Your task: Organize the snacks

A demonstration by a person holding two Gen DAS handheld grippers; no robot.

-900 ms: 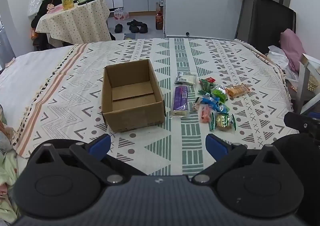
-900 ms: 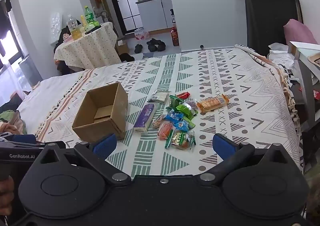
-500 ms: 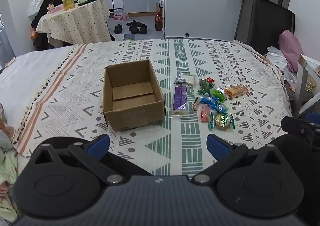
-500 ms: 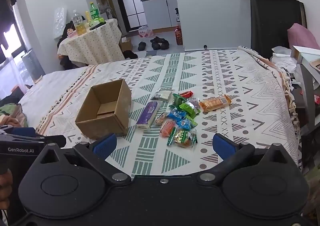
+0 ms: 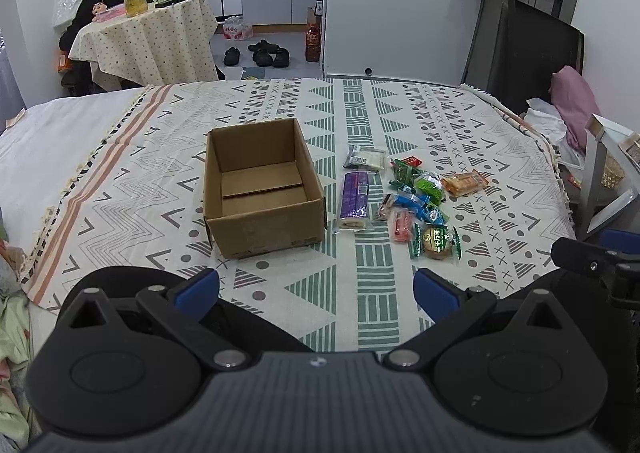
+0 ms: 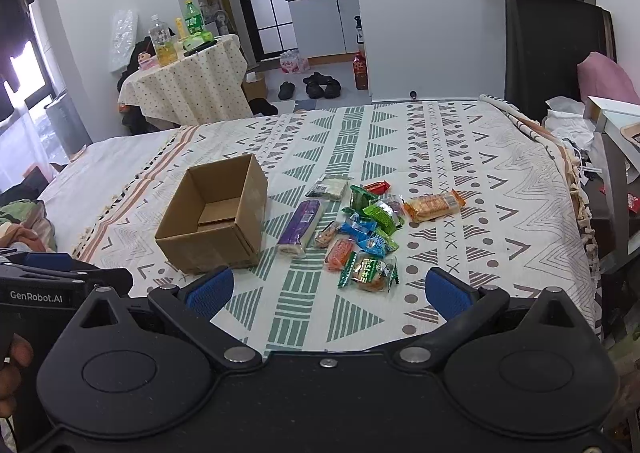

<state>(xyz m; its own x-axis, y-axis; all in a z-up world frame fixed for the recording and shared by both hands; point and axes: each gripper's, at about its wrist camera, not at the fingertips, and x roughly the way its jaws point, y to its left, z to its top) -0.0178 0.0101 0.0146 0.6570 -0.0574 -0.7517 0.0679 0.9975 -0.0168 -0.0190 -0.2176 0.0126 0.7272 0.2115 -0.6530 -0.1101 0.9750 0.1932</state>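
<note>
Left wrist: box (image 5: 260, 189) empty on bed (image 5: 500, 157), snacks (image 5: 408, 197) just right of it, nothing moved. Left gripper (image 5: 316, 289) jaws wide, empty.

Right wrist: view drifted slightly; right gripper (image 6: 328, 289) jaws wide, empty. Sorting not started.

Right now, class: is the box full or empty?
Empty: the box shows bare cardboard inside, and every snack lies beside it on the cloth.

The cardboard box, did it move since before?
No. The cardboard box sits on the same triangle stripe of the blanket, beside the purple snack, as earlier.
</note>
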